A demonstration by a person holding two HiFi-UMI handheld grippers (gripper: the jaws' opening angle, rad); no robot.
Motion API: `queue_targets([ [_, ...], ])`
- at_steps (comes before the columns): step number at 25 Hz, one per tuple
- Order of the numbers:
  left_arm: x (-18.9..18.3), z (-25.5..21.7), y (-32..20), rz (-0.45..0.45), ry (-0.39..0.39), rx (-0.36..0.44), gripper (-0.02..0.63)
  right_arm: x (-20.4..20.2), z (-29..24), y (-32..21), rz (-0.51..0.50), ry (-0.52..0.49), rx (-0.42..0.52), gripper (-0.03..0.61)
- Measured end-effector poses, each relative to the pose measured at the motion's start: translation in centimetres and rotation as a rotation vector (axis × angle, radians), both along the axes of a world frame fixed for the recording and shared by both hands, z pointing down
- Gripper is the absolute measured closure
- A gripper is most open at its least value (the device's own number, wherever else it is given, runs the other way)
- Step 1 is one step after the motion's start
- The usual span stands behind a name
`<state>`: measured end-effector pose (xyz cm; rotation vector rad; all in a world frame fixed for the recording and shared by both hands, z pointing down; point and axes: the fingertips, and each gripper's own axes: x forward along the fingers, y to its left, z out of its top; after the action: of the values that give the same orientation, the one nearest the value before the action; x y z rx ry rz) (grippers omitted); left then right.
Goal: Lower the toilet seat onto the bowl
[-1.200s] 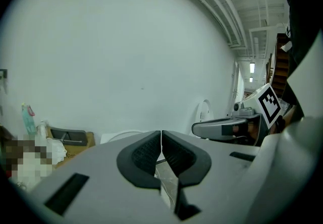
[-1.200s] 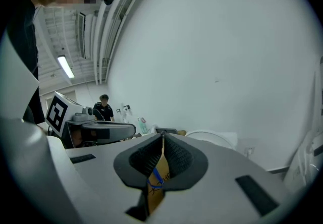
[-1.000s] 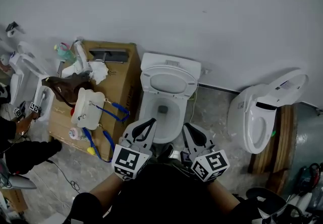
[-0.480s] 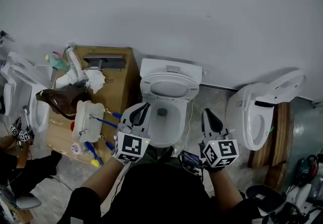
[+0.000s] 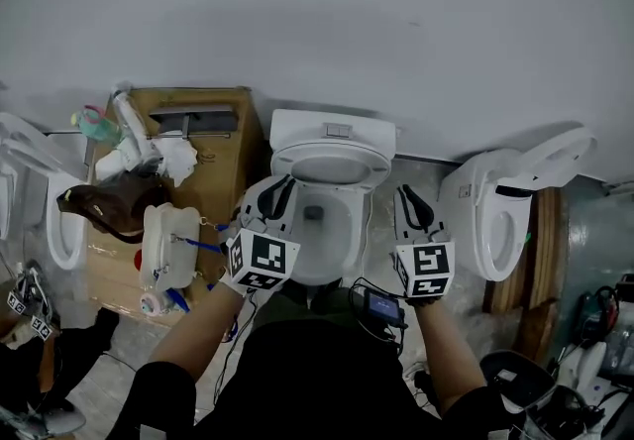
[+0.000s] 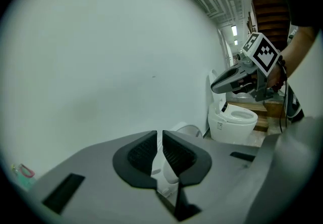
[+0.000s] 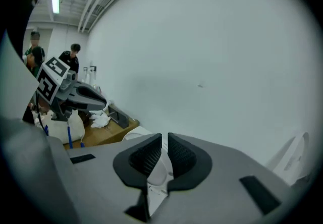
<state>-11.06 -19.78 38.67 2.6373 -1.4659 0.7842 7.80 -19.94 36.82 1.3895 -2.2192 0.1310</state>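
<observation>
A white toilet stands against the wall in the middle of the head view. Its seat (image 5: 333,166) is raised, leaning back at the tank (image 5: 333,127), and the bowl (image 5: 319,235) lies uncovered below. My left gripper (image 5: 278,187) hovers over the bowl's left rim, shut with nothing in it. My right gripper (image 5: 406,196) hangs just right of the bowl, also shut and empty. In the left gripper view the jaws (image 6: 160,136) stand together, with the toilet's white top (image 6: 184,130) beyond. The right gripper view shows closed jaws (image 7: 164,138) over the white seat (image 7: 160,168).
A second toilet (image 5: 500,220) with its lid up stands to the right. Left of the bowl a wooden box (image 5: 236,157) carries a white jug (image 5: 163,240), a brown bag (image 5: 104,202) and bottles. Another toilet (image 5: 30,192) is at far left. Two people (image 7: 74,54) stand in the background.
Both grippers have moved forward from in front of the bowl to either side of it, spreading apart. The head view has swung so the toilet sits more central.
</observation>
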Motion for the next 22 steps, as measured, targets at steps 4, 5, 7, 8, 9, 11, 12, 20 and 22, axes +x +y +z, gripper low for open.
queue_targets([
  [4,-0.3,1.5,-1.6,-0.020,-0.033,-0.001,0.591,-1.7,2.0,-1.5,-0.086,0.055,-0.022,0.543],
  [5,-0.3,1.8,-2.1,-0.023,-0.045,-0.001,0.589,-1.9,2.5,-1.9,-0.102,0.063,-0.026,0.543],
  [7,0.0,2.5,-2.8,-0.025,-0.064,-0.016,0.572,-2.1,3.4,-2.7,-0.133,0.079,-0.033,0.543],
  [8,0.2,3.0,-3.2,-0.024,-0.072,-0.034,0.548,-2.1,3.8,-3.1,-0.149,0.084,-0.036,0.541],
  [9,0.4,3.6,-3.5,-0.020,-0.081,-0.058,0.519,-2.2,4.2,-3.6,-0.163,0.089,-0.042,0.535],
  [11,1.0,4.8,-4.2,-0.005,-0.100,-0.108,0.460,-2.4,5.2,-4.5,-0.187,0.096,-0.063,0.478],
  [12,1.3,5.3,-4.5,0.003,-0.110,-0.126,0.443,-2.4,5.7,-4.9,-0.198,0.102,-0.076,0.454],
  [20,3.6,8.6,-7.2,0.069,-0.211,-0.107,0.437,-2.4,10.1,-7.6,-0.269,0.223,-0.093,0.442],
  [22,3.8,9.8,-7.8,0.076,-0.237,-0.122,0.437,-2.5,11.4,-8.3,-0.287,0.260,-0.090,0.442],
])
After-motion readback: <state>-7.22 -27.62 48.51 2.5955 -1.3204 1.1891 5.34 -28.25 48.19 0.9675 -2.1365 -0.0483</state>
